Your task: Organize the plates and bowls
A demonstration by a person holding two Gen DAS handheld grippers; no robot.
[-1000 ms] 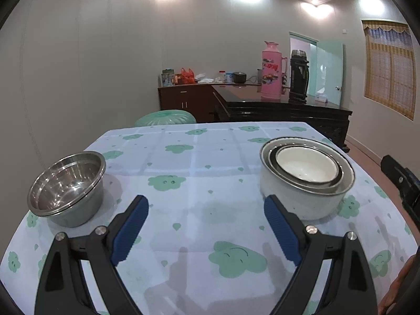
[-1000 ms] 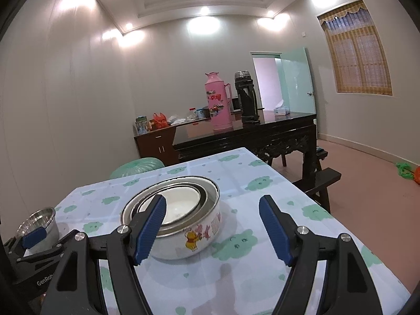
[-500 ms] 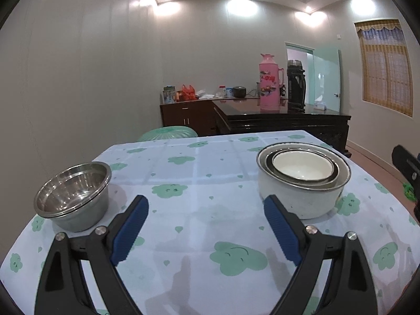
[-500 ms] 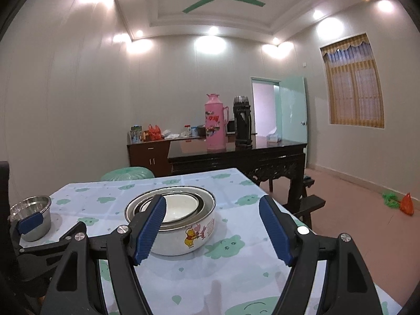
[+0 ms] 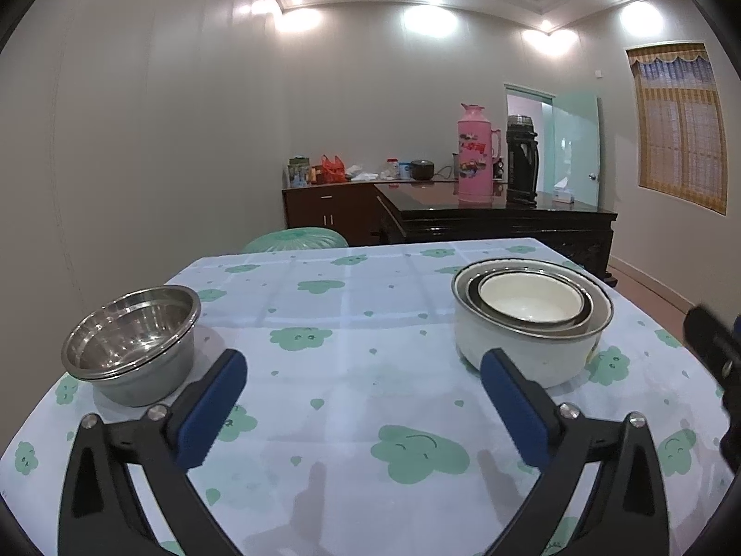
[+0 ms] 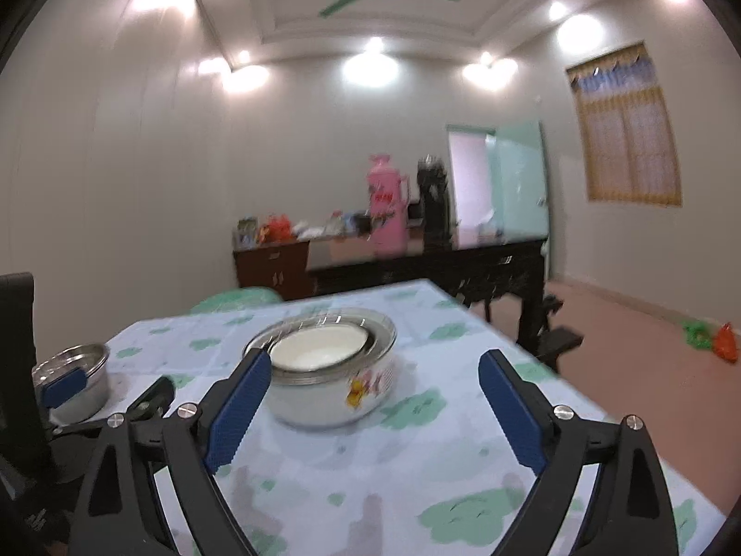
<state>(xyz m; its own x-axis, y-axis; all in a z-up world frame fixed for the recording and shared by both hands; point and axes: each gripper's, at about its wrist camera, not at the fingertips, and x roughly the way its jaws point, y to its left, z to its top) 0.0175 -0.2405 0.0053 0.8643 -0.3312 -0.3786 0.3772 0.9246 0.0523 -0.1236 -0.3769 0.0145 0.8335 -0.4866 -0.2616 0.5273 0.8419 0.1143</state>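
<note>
left wrist view has the left gripper [image 5: 363,398] spread wide and empty, steel bowl [image 5: 132,343] left, nested bowls [image 5: 530,317] right on the table [image 5: 370,324]; right gripper [image 6: 373,405] gapes too (blurry), so a hasty grab could tip the stack.

The table [image 5: 352,347] is covered with a pale cloth printed with green smiling clouds and small hearts. Toward its left side a steel bowl [image 5: 132,343] sits upright; there seem to be two nested, judging by the doubled rim. Well apart, toward the right side, stands a white enamel bowl [image 5: 528,347] with a cartoon print on its wall, holding a steel bowl and a smaller cream bowl [image 5: 530,299] nested inside it.
</note>
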